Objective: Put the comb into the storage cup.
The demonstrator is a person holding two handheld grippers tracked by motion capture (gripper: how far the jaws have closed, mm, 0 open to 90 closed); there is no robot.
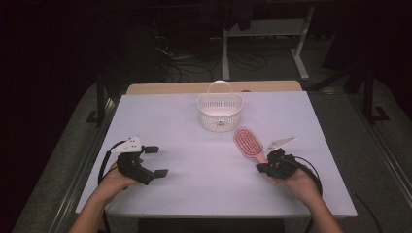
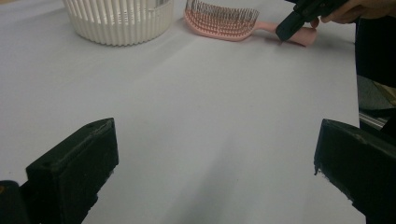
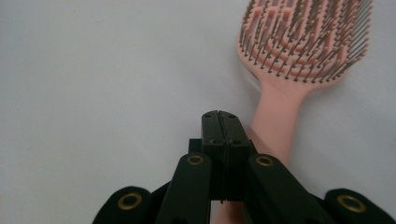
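A pink hairbrush (image 1: 248, 141) lies bristles up on the white table (image 1: 194, 145), right of centre, its handle pointing toward the person. My right gripper (image 1: 261, 168) is shut with nothing between its jaws, and its tip hovers at the end of the handle. In the right gripper view the closed jaws (image 3: 221, 116) sit just left of the handle of the brush (image 3: 299, 42). My left gripper (image 1: 157, 160) rests at the table's left with its jaws wide open and empty. The left gripper view shows the brush (image 2: 219, 21) and the right gripper (image 2: 286, 31) far off.
A white slatted basket (image 1: 214, 119) with an upright handle stands at the back centre, just behind the brush head; its wall (image 2: 116, 23) is at the top left of the left gripper view. Dark floor, cables and table legs lie beyond the far edge.
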